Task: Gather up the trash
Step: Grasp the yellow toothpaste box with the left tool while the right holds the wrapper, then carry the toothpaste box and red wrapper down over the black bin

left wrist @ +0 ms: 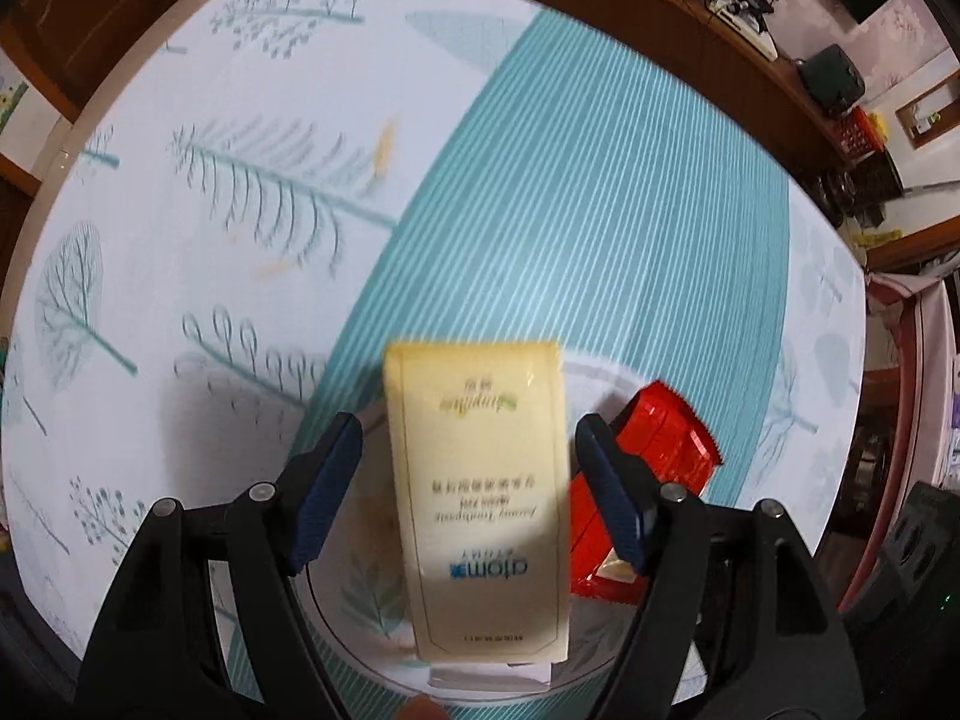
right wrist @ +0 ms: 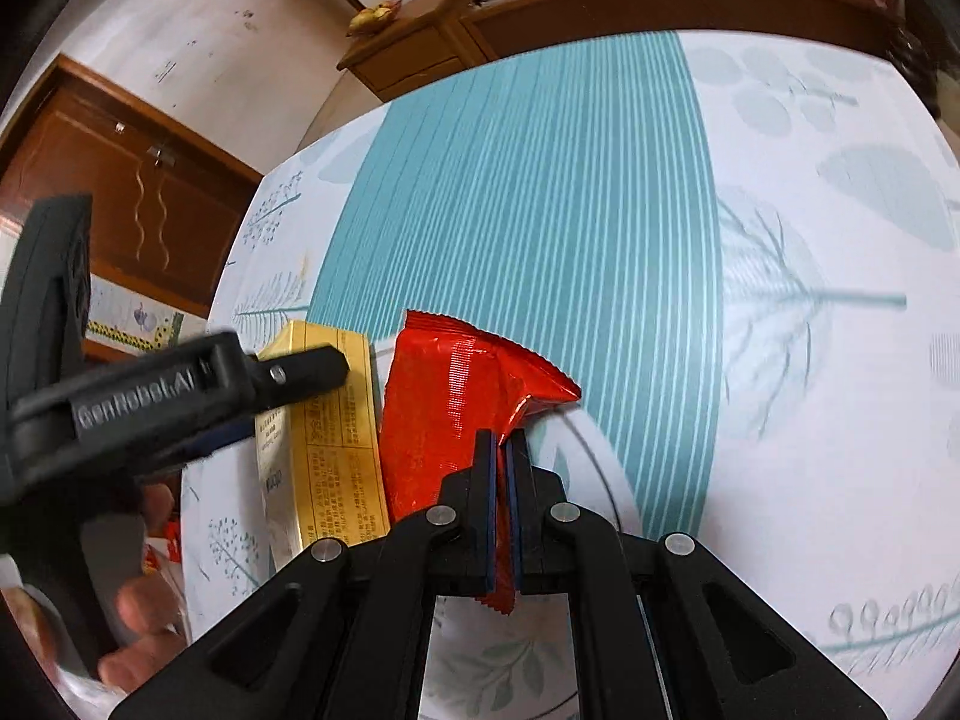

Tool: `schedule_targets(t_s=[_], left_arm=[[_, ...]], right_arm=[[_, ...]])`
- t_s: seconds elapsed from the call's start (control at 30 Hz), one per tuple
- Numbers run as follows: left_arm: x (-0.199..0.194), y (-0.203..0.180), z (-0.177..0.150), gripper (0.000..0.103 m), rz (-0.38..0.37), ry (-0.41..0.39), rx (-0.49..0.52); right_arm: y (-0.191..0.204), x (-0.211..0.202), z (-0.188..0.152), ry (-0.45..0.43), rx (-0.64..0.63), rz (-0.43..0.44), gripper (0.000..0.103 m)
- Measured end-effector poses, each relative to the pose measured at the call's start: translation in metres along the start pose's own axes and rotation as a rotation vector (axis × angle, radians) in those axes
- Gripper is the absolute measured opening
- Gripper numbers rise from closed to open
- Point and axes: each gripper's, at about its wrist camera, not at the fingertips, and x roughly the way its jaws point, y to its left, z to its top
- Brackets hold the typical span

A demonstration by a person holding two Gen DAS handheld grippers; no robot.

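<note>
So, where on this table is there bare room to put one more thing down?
The teal striped band of the tablecloth beyond the yellow toothpaste box lies bare, and so does the white leaf-printed cloth on both sides of it. It is crowded near the front edge: box, red wrapper, left hand-held gripper and right hand-held gripper meet there.
</note>
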Motion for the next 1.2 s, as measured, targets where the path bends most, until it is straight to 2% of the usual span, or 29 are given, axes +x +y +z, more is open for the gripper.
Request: schedule_targets(t_s=[0.1,0.27,0.33,0.47,0.53,0.7,0.87,0.93,1.1,1.2], left_arm=[[0.01,0.001,-0.015,0.071,0.002,0.025,-0.001],[0.011,-0.005,-0.033,0.07,0.018,0.014,0.035],[0.008,-0.006,-0.04,0.047,0.041,0.001,0.035],[0.003,-0.005,-0.051,0.047,0.006,0.001,0.041],[-0.006,-0.008,-0.061,0.047,0.008,-0.025,0.073],[-0.034,-0.009,-0.095,0.047,-0.018,-0.058,0.142],[-0.065,0.023,-0.138,0.047,-0.05,-0.063,0.204],[-0.089,0.06,-0.155,0.047,-0.068,-0.067,0.232],[-0.134,0.113,-0.208,0.047,-0.101,-0.089,0.327],[-0.159,0.141,-0.24,0.047,-0.134,-0.1,0.394]], right_arm=[[-0.001,-0.002,-0.006,0.001,0.001,0.0,0.003],[0.0,-0.002,-0.013,-0.006,-0.004,-0.008,0.003],[-0.001,-0.005,-0.012,-0.006,-0.003,-0.012,0.003],[-0.002,-0.019,-0.03,-0.015,0.005,-0.021,0.003],[-0.01,-0.037,-0.041,-0.026,0.006,-0.026,0.003],[0.001,-0.061,-0.069,-0.064,0.003,-0.051,0.003],[0.026,-0.089,-0.113,-0.108,0.004,-0.083,0.003],[0.036,-0.099,-0.13,-0.124,0.007,-0.095,0.003],[0.071,-0.135,-0.196,-0.183,0.042,-0.13,0.003],[0.098,-0.156,-0.248,-0.233,0.083,-0.153,0.003]])
